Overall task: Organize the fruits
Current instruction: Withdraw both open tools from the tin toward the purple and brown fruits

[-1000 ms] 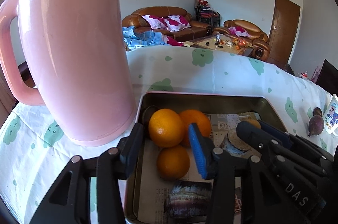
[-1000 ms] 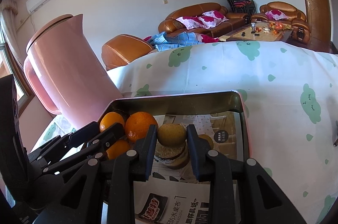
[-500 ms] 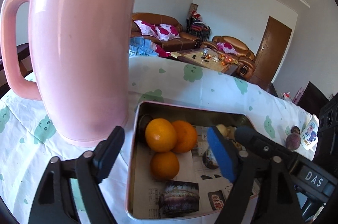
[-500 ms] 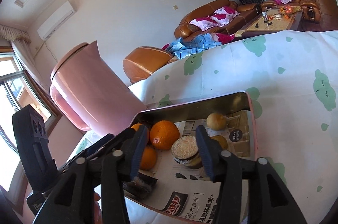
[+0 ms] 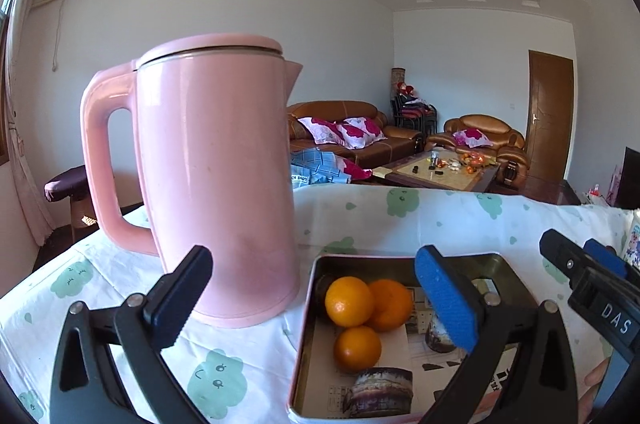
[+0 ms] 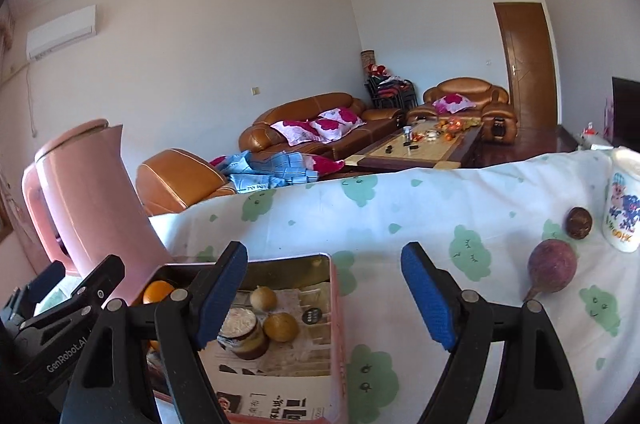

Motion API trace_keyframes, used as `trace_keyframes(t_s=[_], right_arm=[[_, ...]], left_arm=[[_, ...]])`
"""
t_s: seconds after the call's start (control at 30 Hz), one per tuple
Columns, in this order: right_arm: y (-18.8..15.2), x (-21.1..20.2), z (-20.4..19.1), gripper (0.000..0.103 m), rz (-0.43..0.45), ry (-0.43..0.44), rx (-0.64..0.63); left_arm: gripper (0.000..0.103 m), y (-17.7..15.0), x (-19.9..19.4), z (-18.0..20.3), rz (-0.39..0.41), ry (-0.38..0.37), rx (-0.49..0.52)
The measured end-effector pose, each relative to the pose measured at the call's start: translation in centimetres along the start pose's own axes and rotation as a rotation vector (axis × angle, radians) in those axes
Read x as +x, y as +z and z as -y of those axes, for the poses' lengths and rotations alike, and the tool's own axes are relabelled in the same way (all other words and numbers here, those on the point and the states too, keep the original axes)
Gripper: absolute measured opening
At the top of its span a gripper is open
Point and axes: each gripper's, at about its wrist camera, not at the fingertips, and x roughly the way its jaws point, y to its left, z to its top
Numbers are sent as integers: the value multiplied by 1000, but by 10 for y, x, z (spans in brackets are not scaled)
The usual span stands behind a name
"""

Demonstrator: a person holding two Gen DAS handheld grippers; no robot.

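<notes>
A metal tray (image 5: 400, 257) lined with newspaper holds three oranges (image 5: 349, 301); in the right wrist view the tray (image 6: 335, 308) also shows two small brown fruits (image 6: 281, 326) and a cut dark fruit (image 6: 242, 332). My left gripper (image 5: 312, 294) is open and empty, raised before the tray's left edge. My right gripper (image 6: 324, 294) is open and empty above the tray's right edge. A purple fruit (image 6: 552, 270) and a small dark round fruit (image 6: 578, 222) lie on the cloth to the right.
A tall pink kettle (image 5: 212, 175) stands just left of the tray. A white printed cup (image 6: 623, 199) stands at the far right. The table has a white cloth with green cloud prints (image 6: 400, 216). Sofas and a coffee table are behind.
Both grippers have opened wide and pulled back and up from the tray. The right gripper has let go of the brown fruit, which now lies in the tray, and has swung right.
</notes>
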Motion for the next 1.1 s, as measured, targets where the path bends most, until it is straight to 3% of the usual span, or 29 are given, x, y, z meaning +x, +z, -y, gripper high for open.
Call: trace_keyframes(t_s=[0.13, 0.5, 1.1], right_arm=[[-2, -16, 0, 81, 49, -19, -47], [-12, -46, 21, 81, 39, -53, -74], [-16, -90, 98, 81, 34, -140, -37]], left_arm=[[103, -2, -5, 19, -2, -5, 91], [103, -11, -24, 36, -57, -24, 70], [103, -27, -75, 108, -30, -61, 226]])
